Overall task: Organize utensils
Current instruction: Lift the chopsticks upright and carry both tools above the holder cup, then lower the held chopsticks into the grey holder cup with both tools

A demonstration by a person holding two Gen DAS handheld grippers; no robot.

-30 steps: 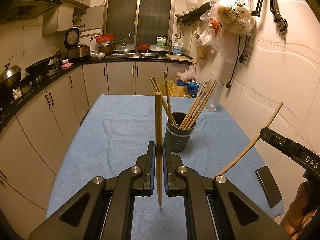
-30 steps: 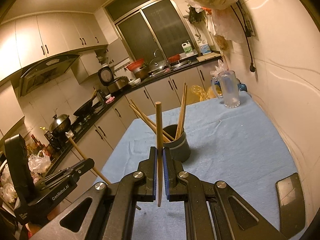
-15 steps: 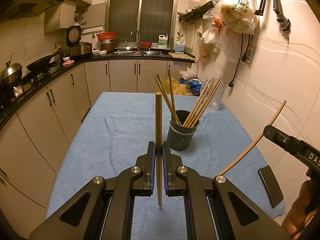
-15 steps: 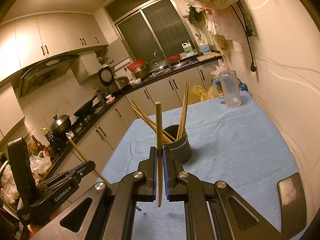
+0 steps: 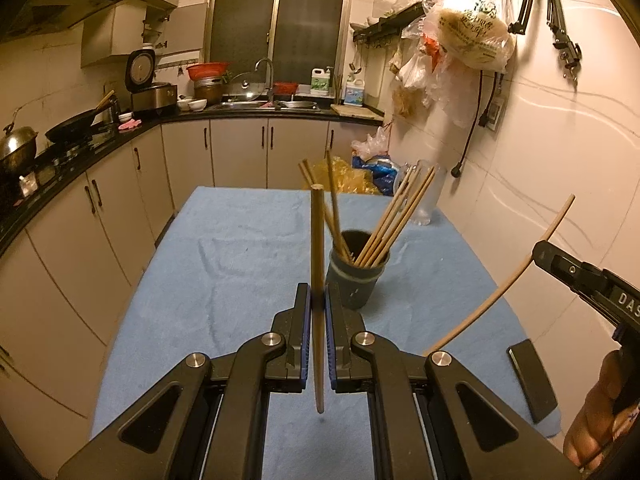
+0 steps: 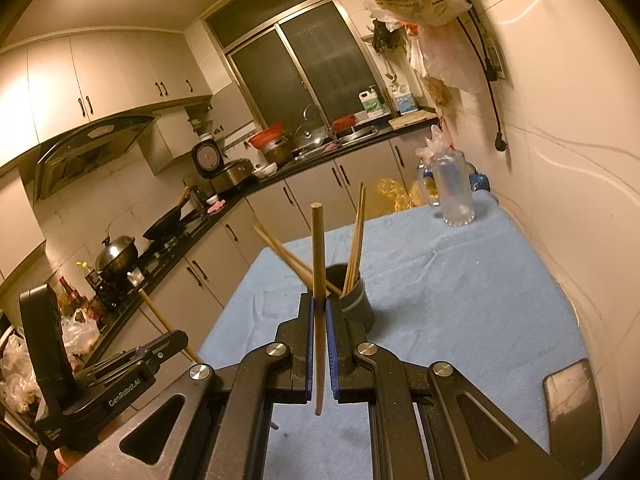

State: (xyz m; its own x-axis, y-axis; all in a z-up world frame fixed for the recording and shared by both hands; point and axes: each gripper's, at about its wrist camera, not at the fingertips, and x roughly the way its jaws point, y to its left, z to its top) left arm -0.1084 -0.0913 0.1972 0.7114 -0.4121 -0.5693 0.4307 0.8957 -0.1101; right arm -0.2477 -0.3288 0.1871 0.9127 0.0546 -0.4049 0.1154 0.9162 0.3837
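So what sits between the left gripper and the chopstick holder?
Only bare blue cloth: in the left wrist view, the left gripper, clamping a chopstick, faces the holder.

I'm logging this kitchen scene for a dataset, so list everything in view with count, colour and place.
Utensil cup: one, dark grey, mid-table.
Chopsticks in cup: several, wooden, leaning out both sides.
Held chopsticks: two, wooden, one upright in the left gripper, one upright in the right gripper.
Table cloth: one, blue, covers the table.
Glass mug: one, clear, far right corner.
Phone: one, black, near right edge.
Wok: one, black, on the stove.
Rice cooker: one, silver and black, counter.
Left gripper: shut on a chopstick.
Right gripper: shut on a chopstick.
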